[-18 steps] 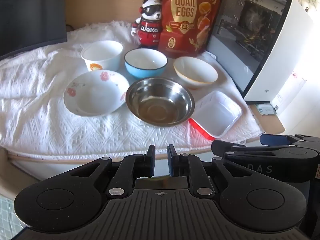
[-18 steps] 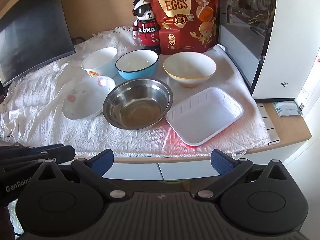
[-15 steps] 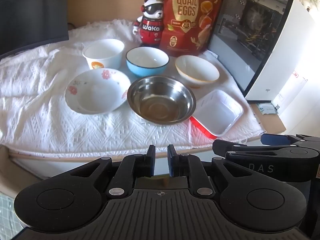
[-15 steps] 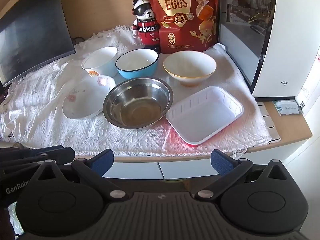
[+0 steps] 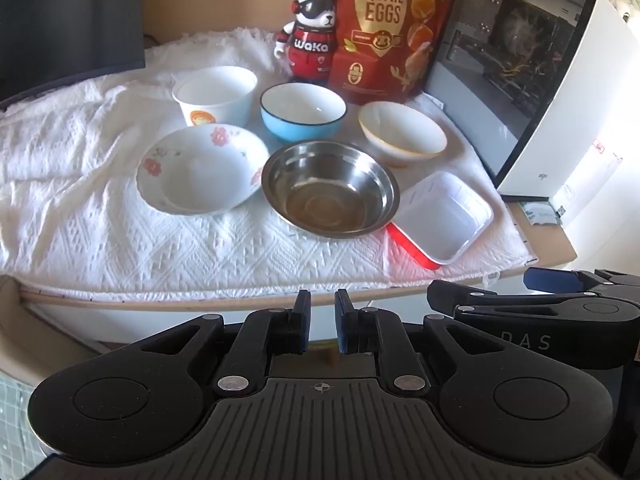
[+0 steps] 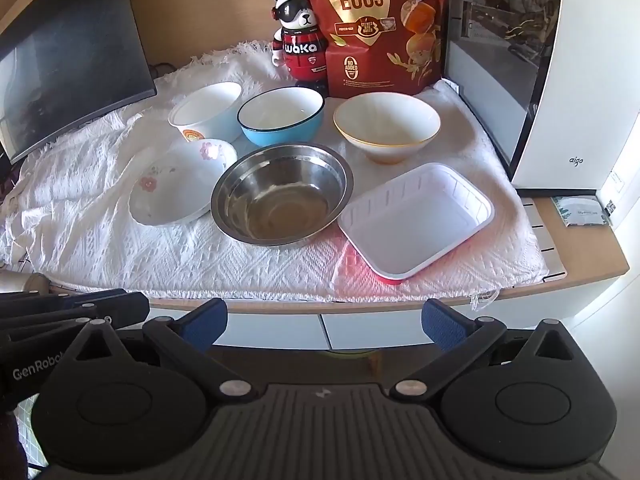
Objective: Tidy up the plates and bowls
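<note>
Since the earlier frames both tools have edged closer to the table's front edge, so the dishes sit a little lower in the left view. The left tool [image 5: 322,322] is nearly closed, a narrow gap between its fingers, holding nothing. The right tool [image 6: 324,322] is wide open and empty. No dish has moved: steel bowl [image 5: 330,188] mid-cloth [image 5: 120,240], floral plate [image 5: 202,170] touching its left, tray [image 5: 440,220] near the front right corner, blue bowl [image 5: 303,111] behind.
</note>
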`<act>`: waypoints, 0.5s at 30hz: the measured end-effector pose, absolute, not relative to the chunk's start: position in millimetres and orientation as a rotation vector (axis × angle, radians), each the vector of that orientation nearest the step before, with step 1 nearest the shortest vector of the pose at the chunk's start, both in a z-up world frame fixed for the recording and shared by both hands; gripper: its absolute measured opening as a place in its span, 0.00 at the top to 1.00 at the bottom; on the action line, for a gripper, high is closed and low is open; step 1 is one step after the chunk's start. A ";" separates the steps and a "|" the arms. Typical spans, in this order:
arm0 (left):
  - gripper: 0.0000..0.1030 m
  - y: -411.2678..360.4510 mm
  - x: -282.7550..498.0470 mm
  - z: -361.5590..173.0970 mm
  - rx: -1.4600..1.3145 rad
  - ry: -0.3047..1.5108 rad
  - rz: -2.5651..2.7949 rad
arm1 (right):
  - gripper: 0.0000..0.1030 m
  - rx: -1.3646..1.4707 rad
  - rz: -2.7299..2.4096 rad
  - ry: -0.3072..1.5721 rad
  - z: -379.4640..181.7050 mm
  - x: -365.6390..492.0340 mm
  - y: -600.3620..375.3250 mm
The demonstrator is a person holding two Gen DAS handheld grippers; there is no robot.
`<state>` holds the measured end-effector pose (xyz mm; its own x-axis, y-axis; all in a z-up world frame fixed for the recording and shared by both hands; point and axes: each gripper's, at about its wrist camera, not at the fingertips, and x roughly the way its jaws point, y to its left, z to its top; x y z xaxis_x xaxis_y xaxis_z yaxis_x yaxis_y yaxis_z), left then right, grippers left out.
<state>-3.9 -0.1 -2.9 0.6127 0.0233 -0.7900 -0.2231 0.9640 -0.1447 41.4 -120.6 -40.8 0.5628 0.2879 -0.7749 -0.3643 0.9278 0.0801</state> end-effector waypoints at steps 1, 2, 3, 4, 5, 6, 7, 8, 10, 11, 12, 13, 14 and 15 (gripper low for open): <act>0.85 -0.3 -4.0 -2.8 -0.239 0.903 0.143 | 0.00 -0.094 0.384 0.895 -40.8 41.6 -120.3; 0.85 -0.5 -4.1 -2.9 -0.238 0.903 0.143 | 0.00 -0.094 0.384 0.896 -41.0 41.9 -120.1; 0.85 -0.7 -4.1 -3.4 -0.238 0.902 0.144 | 0.00 -0.093 0.384 0.897 -41.3 41.5 -120.5; 0.85 -0.8 -4.2 -3.5 -0.239 0.902 0.144 | 0.00 -0.093 0.385 0.898 -41.1 41.4 -120.8; 0.85 -1.0 -4.2 -3.6 -0.239 0.903 0.145 | 0.00 -0.093 0.386 0.897 -41.6 41.0 -121.9; 0.85 -1.6 -3.6 -4.6 -0.238 0.905 0.144 | 0.00 -0.093 0.386 0.896 -41.5 41.0 -122.0; 0.85 -2.0 -3.4 -4.9 -0.238 0.906 0.143 | 0.00 -0.093 0.386 0.896 -41.3 41.0 -122.1; 0.85 -2.4 -3.2 -5.4 -0.237 0.907 0.143 | 0.00 -0.093 0.385 0.897 -41.3 41.1 -121.6; 0.85 -3.1 -3.0 -5.9 -0.237 0.908 0.141 | 0.00 -0.094 0.385 0.896 -41.3 41.2 -121.7; 0.85 -3.0 -3.2 -5.9 -0.237 0.908 0.141 | 0.00 -0.094 0.384 0.897 -41.6 41.5 -122.3; 0.85 -3.5 -3.1 -6.2 -0.236 0.909 0.141 | 0.00 -0.093 0.384 0.897 -41.5 41.6 -122.9; 0.85 -3.6 -3.1 -6.1 -0.237 0.909 0.141 | 0.00 -0.093 0.384 0.897 -41.6 41.8 -123.0; 0.85 -3.8 -2.5 -6.1 -0.236 0.911 0.139 | 0.00 -0.093 0.384 0.897 -41.6 41.8 -123.0; 0.85 -3.1 -2.0 -5.8 -0.236 0.912 0.137 | 0.00 -0.093 0.383 0.898 -41.7 41.7 -123.2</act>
<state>-2.0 -3.1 -5.8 0.6060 0.0178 -0.7953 -0.2168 0.9656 -0.1436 41.7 -123.2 -41.7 0.5607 0.2863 -0.7769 -0.3630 0.9283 0.0801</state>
